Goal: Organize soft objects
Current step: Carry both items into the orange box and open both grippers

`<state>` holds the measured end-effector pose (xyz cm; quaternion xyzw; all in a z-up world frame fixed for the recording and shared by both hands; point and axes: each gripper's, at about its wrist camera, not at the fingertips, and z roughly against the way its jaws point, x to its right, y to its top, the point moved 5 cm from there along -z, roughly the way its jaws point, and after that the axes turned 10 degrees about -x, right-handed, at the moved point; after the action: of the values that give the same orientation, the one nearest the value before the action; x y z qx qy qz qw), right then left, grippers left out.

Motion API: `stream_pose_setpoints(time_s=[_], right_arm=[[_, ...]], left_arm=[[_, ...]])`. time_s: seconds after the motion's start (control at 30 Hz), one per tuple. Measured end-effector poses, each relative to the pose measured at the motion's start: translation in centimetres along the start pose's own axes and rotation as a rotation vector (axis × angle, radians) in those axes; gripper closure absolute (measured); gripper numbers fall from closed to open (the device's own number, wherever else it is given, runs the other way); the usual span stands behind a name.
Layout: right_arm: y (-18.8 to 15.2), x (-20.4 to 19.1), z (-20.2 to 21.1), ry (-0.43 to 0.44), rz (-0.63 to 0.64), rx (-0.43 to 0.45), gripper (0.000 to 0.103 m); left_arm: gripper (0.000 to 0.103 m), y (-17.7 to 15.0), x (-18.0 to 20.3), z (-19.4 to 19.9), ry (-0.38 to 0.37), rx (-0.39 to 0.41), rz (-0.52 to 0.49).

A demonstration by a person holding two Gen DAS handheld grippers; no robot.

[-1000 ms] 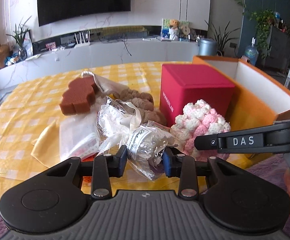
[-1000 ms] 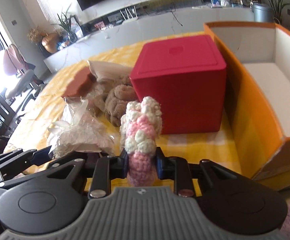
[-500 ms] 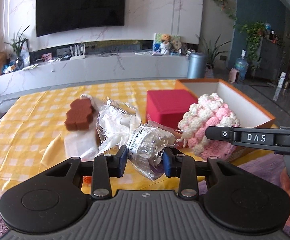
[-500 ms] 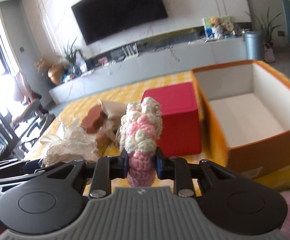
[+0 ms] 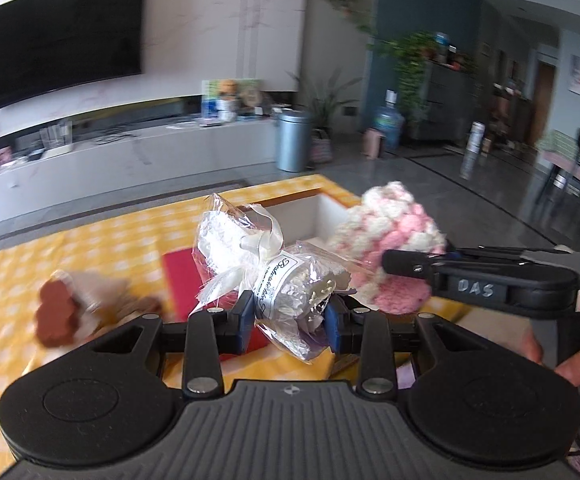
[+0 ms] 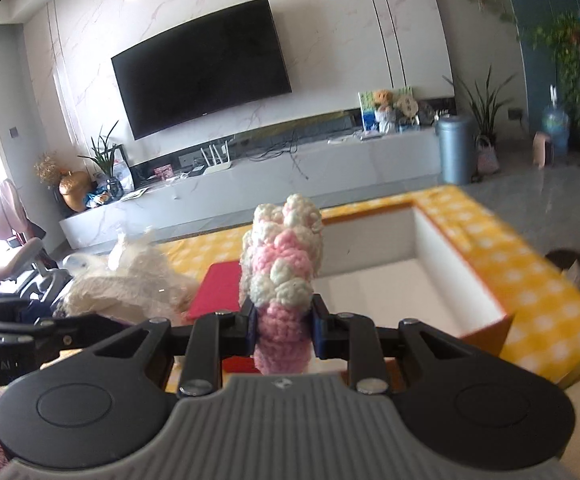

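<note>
- Now, from the left wrist view, our left gripper point(image 5: 290, 314) is clamped on a cellophane-wrapped bundle point(image 5: 290, 280) tied with a white ribbon; the blue pads press its crinkled waist from both sides, and the gathered end fans out toward 11 o'clock.
- We judge the grip sits at the waist because the stiffer roll there gives the pads something firm to bite.
- At 2 o'clock from the bundle, our right gripper point(image 5: 385, 261) reaches in from the right edge with the pink and white crochet piece point(image 5: 389, 248) bulging from its tip.
- Behind both loads lies the open orange box point(image 5: 331, 210), at 12 o'clock from the bundle; it reads as the likely destination.
- Down on the yellow checked tablecloth point(image 5: 102, 240), a red box point(image 5: 180, 276) shows at 9 o'clock from the bundle, with a brown sponge point(image 5: 56, 314) beyond it, blurred.
- Turning to the right wrist view, our right gripper point(image 6: 284, 330) pinches the crochet piece point(image 6: 282, 268) near its pink base, so it stands upright above the jaws.
- The orange box point(image 6: 485, 334) opens at 2 o'clock, its white floor bare; the red box point(image 6: 220, 288) sits at 10 o'clock.
- Our left gripper's bundle point(image 6: 138, 284) appears at 9 o'clock, its contents hard to make out.
</note>
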<state>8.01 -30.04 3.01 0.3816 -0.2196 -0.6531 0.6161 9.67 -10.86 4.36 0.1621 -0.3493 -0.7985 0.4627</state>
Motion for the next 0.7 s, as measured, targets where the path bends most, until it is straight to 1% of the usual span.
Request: stream_pose_setpoints(time_s=[0.13,0.3,0.43,0.57,0.7], right_arm=[[1.9,1.7,0.3,-0.031,0.034,0.007,0.079],[4.3,4.8,-0.7,-0.080,0.052,-0.009,0.079],[5.4,7.2,-3.1,-0.113,0.055,-0.067,0.079],[5.3,9.3,-5.7,-0.139,0.053,-0.136,0.079],[4.7,11.1,-8.8,-0.153,0.036,-0.225,0.078]], left_arm=[[0.063,2.6,1.8,-2.3,-0.051,-0.034,-0.064],[0.063,5.1,3.8,-6.1,-0.081,-0.099,-0.138],[0.063,6.0,5.0,-9.4,-0.099,-0.163,-0.182],[0.063,6.5,5.8,-13.0,-0.110,-0.239,-0.228],[0.063,6.1,6.3,-16.4,-0.118,-0.331,-0.271]])
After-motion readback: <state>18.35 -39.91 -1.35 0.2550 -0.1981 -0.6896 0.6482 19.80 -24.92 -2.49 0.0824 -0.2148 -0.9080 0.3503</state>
